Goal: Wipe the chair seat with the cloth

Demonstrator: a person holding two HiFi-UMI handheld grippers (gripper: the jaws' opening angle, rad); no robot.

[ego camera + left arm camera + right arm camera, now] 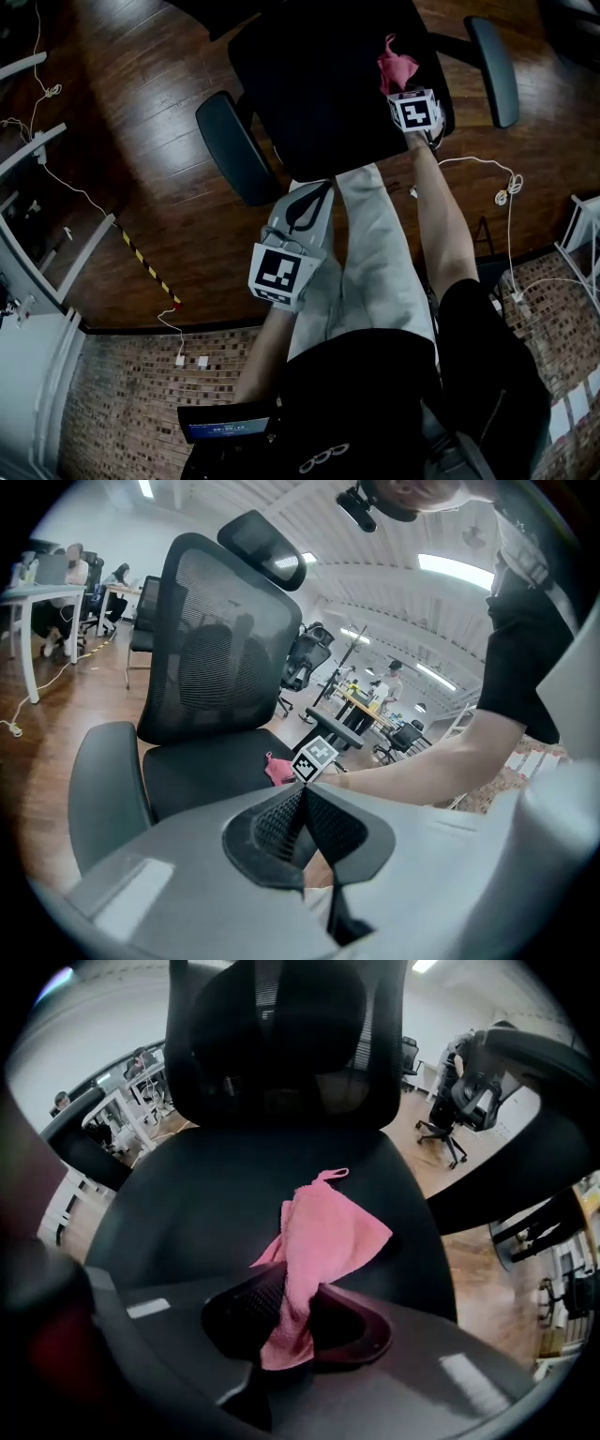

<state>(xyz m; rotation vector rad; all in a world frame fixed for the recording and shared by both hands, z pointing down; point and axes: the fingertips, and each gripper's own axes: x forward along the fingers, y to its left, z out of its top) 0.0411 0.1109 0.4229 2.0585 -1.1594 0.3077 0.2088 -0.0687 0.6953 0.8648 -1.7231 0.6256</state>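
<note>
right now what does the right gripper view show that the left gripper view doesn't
Only the right gripper view: the right tool seen close up, shut on the pink cloth, with a fold pinched between its jaws.
Only the left gripper view: the left tool shut with nothing in it, plus the right tool's marker cube and the person's forearm reaching over the chair.
Both: the black seat, the backrest and the cloth, which is only a small pink patch in the left gripper view.
</note>
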